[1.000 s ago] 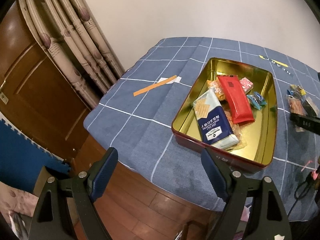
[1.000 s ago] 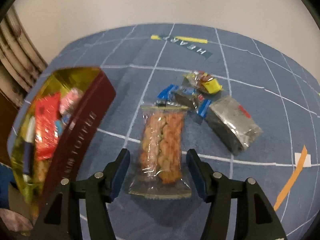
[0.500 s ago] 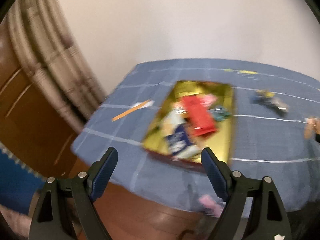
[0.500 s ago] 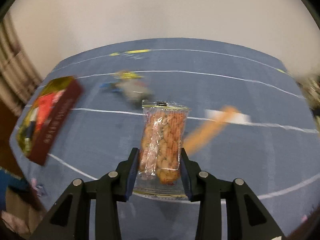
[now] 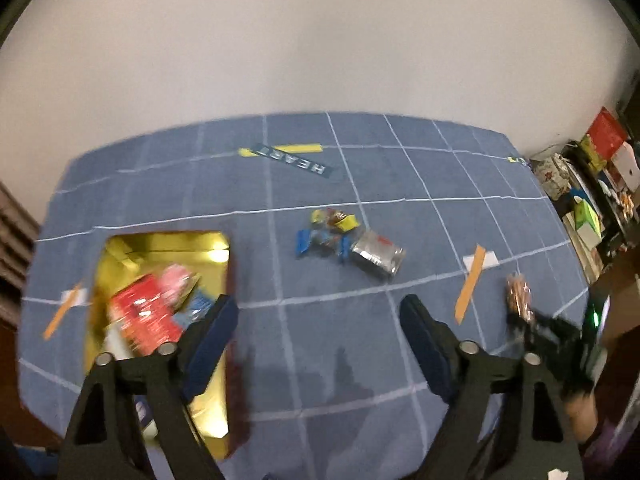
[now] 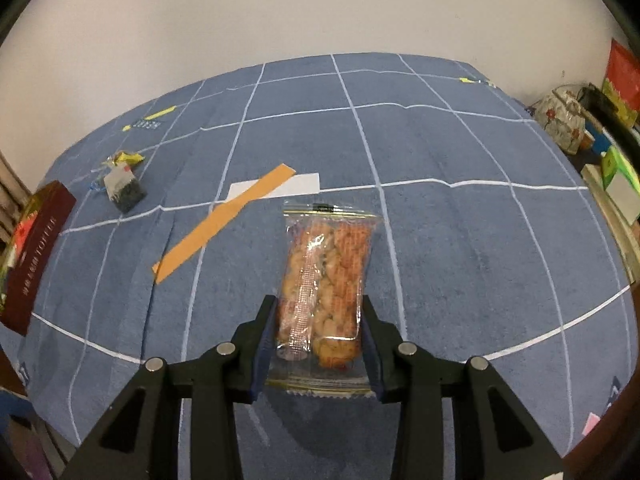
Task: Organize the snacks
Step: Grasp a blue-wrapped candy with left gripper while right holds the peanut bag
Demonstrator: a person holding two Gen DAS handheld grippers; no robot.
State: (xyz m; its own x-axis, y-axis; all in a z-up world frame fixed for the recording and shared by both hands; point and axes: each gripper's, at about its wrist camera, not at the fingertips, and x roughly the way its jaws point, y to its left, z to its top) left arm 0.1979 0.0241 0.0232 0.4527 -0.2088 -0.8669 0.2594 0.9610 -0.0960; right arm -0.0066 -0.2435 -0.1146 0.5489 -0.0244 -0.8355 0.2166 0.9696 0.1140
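My right gripper (image 6: 319, 334) is shut on a clear packet of orange crackers (image 6: 326, 280) and holds it above the blue checked tablecloth (image 6: 460, 240). It shows at the right in the left wrist view (image 5: 519, 300). My left gripper (image 5: 316, 332) is open and empty, above the cloth beside the gold tin (image 5: 120, 252). The tin holds a red packet (image 5: 144, 316) and other snacks, and its maroon side (image 6: 36, 256) shows in the right wrist view. A silver packet (image 5: 376, 256) and small yellow and blue candies (image 5: 328, 228) lie loose mid-table.
Orange tape strips on white labels lie on the cloth (image 6: 224, 220), (image 5: 472, 280), with another left of the tin (image 5: 64, 308). A "HEART" label (image 5: 296, 160) is at the back. Cluttered shelves (image 5: 592, 200) stand to the right, and a white wall is behind.
My right gripper closed on the cracker packet, lifted it and carried it right, away from the tin. My left gripper swung right, from facing the tin to facing mid-table.
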